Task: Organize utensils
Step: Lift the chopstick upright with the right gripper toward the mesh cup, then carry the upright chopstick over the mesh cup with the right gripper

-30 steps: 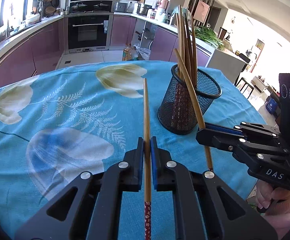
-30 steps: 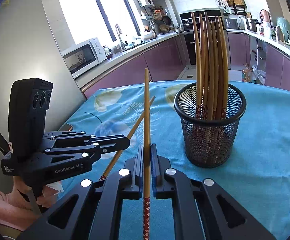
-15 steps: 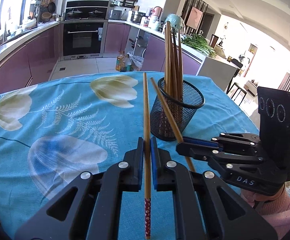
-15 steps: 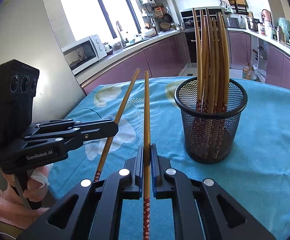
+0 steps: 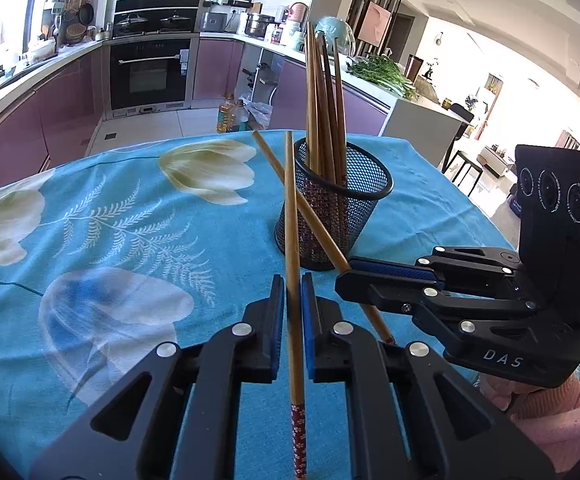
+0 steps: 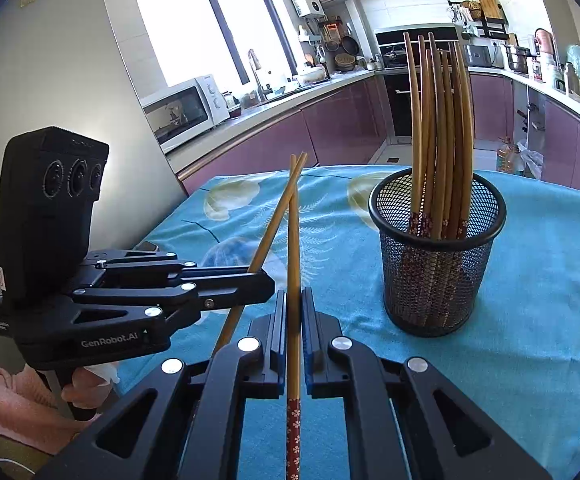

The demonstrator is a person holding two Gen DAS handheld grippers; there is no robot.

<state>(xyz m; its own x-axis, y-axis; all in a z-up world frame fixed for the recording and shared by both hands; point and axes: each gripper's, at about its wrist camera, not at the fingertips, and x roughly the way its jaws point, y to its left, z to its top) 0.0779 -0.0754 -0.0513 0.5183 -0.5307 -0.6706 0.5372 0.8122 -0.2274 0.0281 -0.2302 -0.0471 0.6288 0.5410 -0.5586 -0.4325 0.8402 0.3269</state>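
"DAS" on right gripper (image 5: 343, 280), "GenRobot.AI" on left gripper (image 6: 268, 286), each clamping a chopstick (image 5: 291, 240).

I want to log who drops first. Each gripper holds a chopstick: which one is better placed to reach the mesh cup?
Probably right. The right gripper sits beside the cup, its chopstick upright. The left gripper is farther off, and the right one partly crosses its path.
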